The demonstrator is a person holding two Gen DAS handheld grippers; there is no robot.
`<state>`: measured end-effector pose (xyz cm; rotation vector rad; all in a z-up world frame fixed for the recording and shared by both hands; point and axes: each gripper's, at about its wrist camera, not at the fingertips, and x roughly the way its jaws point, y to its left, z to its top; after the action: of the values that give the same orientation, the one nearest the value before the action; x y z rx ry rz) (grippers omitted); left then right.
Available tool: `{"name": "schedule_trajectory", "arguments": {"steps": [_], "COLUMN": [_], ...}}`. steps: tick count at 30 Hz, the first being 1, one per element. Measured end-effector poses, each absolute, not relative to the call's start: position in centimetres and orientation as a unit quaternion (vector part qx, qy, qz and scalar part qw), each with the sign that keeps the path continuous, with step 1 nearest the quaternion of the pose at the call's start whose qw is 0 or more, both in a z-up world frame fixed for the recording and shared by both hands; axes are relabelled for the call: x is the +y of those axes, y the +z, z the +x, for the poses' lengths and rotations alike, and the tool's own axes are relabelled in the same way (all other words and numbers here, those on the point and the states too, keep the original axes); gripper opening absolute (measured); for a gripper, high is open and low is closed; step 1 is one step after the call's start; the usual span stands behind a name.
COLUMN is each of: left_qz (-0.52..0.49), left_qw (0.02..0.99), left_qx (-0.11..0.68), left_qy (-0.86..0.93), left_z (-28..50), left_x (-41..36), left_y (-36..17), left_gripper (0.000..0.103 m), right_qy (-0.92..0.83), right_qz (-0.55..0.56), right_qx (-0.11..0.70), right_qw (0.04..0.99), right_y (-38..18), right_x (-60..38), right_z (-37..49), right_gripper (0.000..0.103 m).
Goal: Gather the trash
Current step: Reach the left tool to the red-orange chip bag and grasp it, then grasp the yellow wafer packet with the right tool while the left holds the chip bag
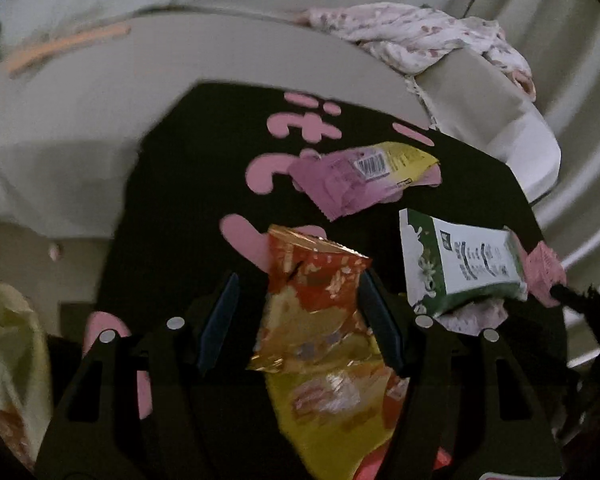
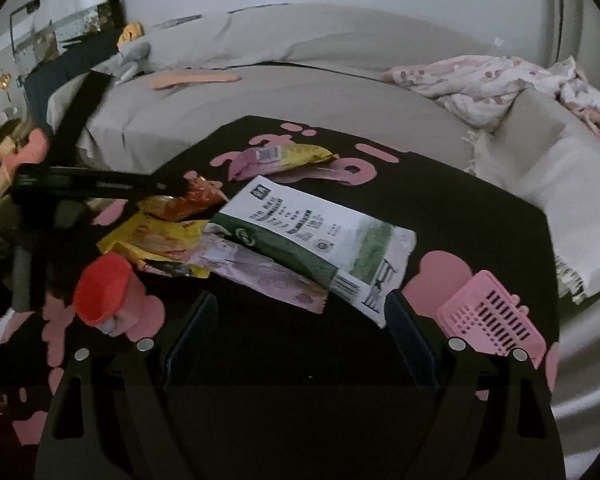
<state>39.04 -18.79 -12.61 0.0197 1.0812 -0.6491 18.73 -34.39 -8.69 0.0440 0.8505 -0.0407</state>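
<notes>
- Behind everything I see a grey sofa with a crumpled floral cloth on its right end; in front stands a black desk with pink shapes on it.
- My left hand-held gripper stands partly open around a red-and-yellow snack bag. The bag's edge lies against the right finger, with a gap at the left one, so I cannot tell whether it is gripped.
- My right hand-held gripper is spread wide with nothing in it, just short of a green-and-white wrapper.
- That wrapper rests on a pale pink one.
- A pink-and-yellow wrapper lies further back on the desk.
- A red cup lies at the left, a pink slotted basket at the right.
</notes>
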Motion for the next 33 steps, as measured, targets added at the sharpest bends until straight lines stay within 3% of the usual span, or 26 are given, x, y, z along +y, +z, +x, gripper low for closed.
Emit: {"name": "schedule_trajectory", "arguments": {"steps": [2, 7, 19, 22, 23, 33], "left_qz": [-0.003, 0.000, -0.089, -0.099, -0.098, -0.054], "left_qw": [0.801, 0.807, 0.833, 0.837, 0.838, 0.844], "left_qx": [0.511, 0.498, 0.465, 0.474, 0.476, 0.482], "left_qy": [-0.313, -0.318, -0.288, -0.256, -0.250, -0.228], "left_z": [39.0, 37.2, 31.7, 30.3, 29.8, 25.6], "left_x": [-18.8, -17.5, -7.9, -5.8, -5.4, -4.2], "left_y": [-12.9, -11.8, -8.0, -8.2, -8.4, -9.8], "left_gripper": [0.048, 0.031, 0.030, 0.031, 0.031, 0.033], "right_qy": [-0.010, 0.019, 0.083, 0.104, 0.111, 0.146], "right_qz": [0.025, 0.004, 0.004, 0.007, 0.008, 0.022], "right_qx": [0.413, 0.416, 0.428, 0.435, 0.442, 0.483], "right_qw": [0.910, 0.909, 0.900, 0.894, 0.890, 0.863], "right_y": [-8.8, -9.3, -10.2, -10.3, -10.4, -13.1], "right_x": [-34.1, -32.3, -28.9, -28.0, -27.6, -25.3], "right_z": [18.9, 19.8, 23.1, 24.4, 25.3, 31.6], "right_gripper": [0.082, 0.082, 0.081, 0.048, 0.045, 0.045]}}
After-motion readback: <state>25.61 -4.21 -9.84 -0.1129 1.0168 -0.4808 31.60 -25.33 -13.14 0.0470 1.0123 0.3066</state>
